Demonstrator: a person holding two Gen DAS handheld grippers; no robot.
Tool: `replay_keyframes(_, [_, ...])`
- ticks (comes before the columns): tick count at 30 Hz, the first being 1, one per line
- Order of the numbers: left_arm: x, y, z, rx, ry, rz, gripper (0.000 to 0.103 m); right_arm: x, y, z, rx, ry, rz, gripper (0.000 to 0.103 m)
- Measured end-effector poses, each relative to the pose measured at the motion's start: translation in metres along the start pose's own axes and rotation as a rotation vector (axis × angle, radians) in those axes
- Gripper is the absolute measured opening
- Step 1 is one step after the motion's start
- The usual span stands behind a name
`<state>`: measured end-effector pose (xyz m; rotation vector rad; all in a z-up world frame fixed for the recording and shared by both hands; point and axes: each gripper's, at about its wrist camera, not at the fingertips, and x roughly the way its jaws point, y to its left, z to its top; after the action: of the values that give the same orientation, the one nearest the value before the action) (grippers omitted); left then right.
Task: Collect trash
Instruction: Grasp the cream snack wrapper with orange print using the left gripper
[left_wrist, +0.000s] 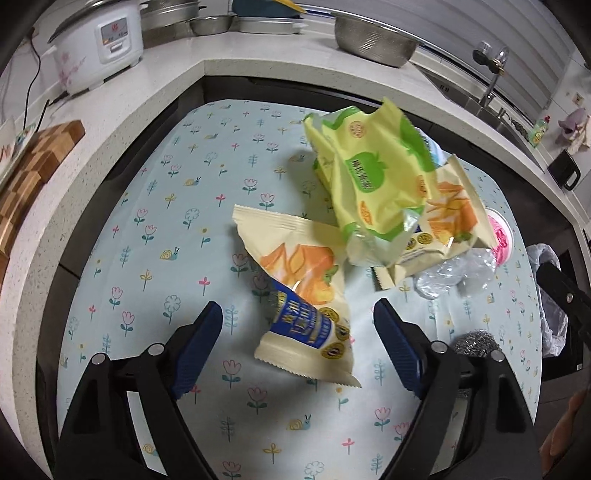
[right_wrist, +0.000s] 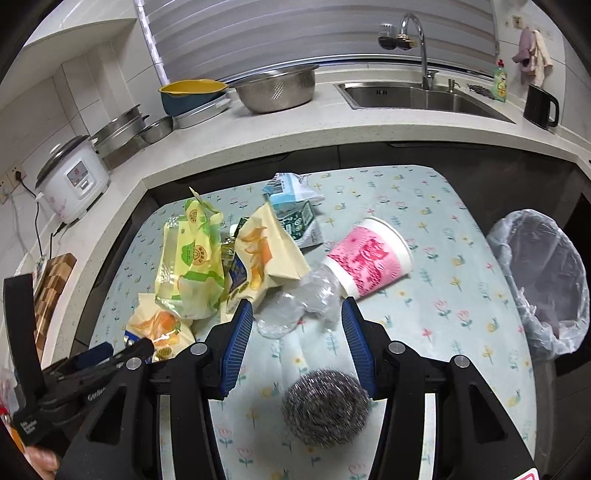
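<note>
Steel scourer (right_wrist: 327, 408) half hidden behind right gripper (right_wrist: 297, 314).

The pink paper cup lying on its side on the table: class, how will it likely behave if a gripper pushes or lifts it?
The pink paper cup lies on its side, so a push would probably roll it in a curve, since it tapers. It looks thin-walled and empty, so likely light and easily crushed by a firm squeeze.

Snack wrappers: four – two orange-print (right_wrist: 258, 254) (right_wrist: 159, 326), one green (right_wrist: 190, 266), one blue-white (right_wrist: 291, 206)
Paper cups: one (right_wrist: 369, 254)
Crumpled plastic bottles: one (right_wrist: 299, 306)
Steel scourers: one (right_wrist: 327, 406)
Lined bins: one, 3 o'clock (right_wrist: 546, 280)
</note>
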<state>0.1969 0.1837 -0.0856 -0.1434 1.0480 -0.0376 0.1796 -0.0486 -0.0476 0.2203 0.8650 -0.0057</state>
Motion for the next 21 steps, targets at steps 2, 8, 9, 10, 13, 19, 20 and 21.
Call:
replay_keyframes(2, [0.007,0.003,0.002,-0.008,0.013,-0.001,0.08,0.01,0.003,0.006,-0.004,0.007,-0.004,0.049])
replay_keyframes(8, [0.027,0.007,0.007,-0.028,0.046,-0.008,0.08,0.041,0.008,0.023,-0.003,0.02,-0.008,0.059])
replay_keyframes(9, [0.029,0.008,0.008,-0.031,0.048,-0.007,0.08,0.046,0.01,0.024,-0.007,0.026,-0.011,0.059])
replay_keyframes(10, [0.031,0.008,0.008,-0.033,0.05,-0.006,0.08,0.052,0.013,0.026,-0.016,0.033,-0.013,0.059])
replay_keyframes(13, [0.035,0.007,0.009,-0.03,0.053,-0.005,0.078,0.065,0.019,0.029,-0.037,0.046,-0.018,0.059])
replay_keyframes(19, [0.041,0.008,0.008,-0.033,0.074,-0.015,0.061,0.081,0.032,0.03,-0.074,0.063,-0.03,0.057])
replay_keyframes(20, [0.042,0.008,0.007,-0.032,0.079,-0.017,0.058,0.082,0.033,0.029,-0.079,0.065,-0.03,0.052])
replay_keyframes(21, [0.042,0.008,0.007,-0.032,0.083,-0.026,0.05,0.083,0.034,0.028,-0.084,0.069,-0.03,0.043])
